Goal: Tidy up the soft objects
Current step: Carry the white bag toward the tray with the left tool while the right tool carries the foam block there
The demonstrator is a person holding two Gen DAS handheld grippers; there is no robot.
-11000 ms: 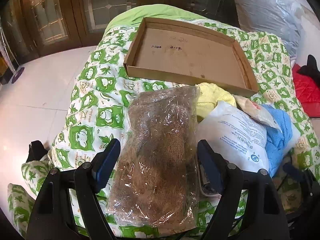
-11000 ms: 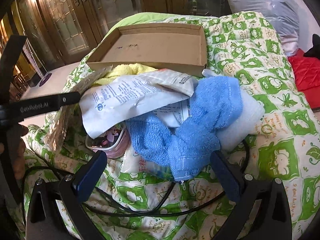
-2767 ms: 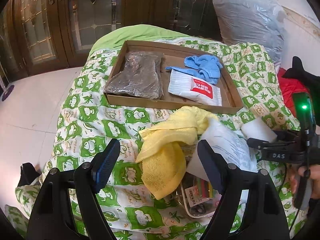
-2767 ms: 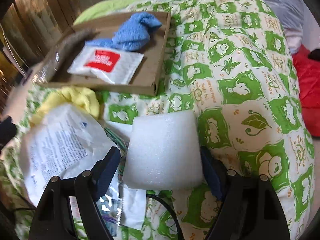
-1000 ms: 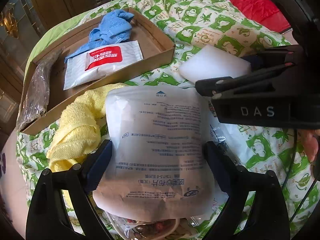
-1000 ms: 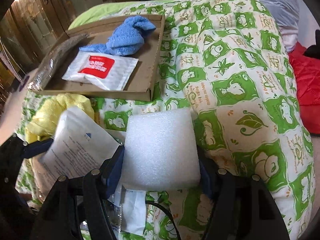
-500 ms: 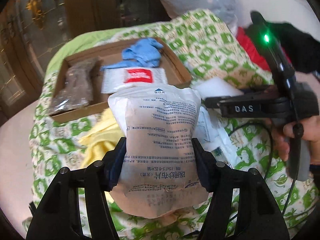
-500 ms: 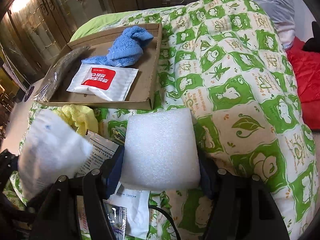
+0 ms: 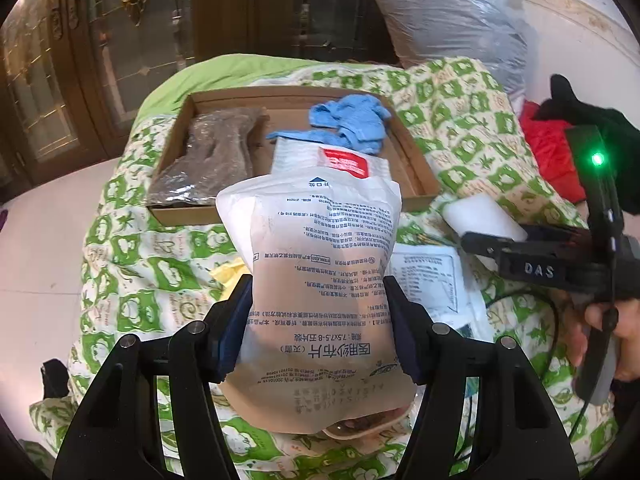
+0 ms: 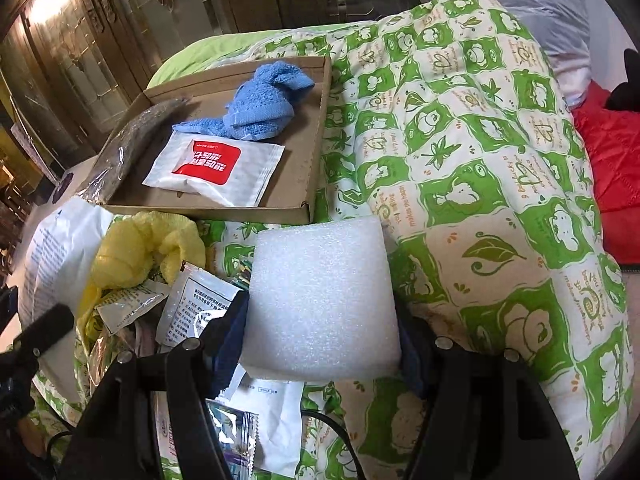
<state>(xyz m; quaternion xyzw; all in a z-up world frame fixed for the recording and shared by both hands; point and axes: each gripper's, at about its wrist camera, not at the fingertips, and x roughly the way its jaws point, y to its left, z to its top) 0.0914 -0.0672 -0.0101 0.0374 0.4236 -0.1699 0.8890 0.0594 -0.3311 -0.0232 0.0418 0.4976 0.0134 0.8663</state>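
A big bed (image 10: 480, 160) with a green and white quilt holds everything. A flat cardboard box (image 10: 312, 184) lies on the quilt near the far end of the bed. Inside the box, a brown bag (image 9: 208, 160) lies along its left side. A blue cloth (image 10: 264, 104) is bunched at the box's far right corner. A white pack with a red label (image 10: 216, 172) lies just in front of the cloth.

The left gripper (image 9: 318, 320) has just squeezed in on a big white pouch (image 9: 320, 280). Its pads press both sides of the pouch and hold it up above the quilt, in front of the box's near edge.

The right gripper (image 10: 320, 344) grips a white foam block (image 10: 320, 300) from both sides. The block is just in front of the box's near right corner.

A yellow cloth (image 10: 148, 248) lies on the quilt by the box's near left edge. Small packets (image 10: 196, 304) lie mixed up beside it.
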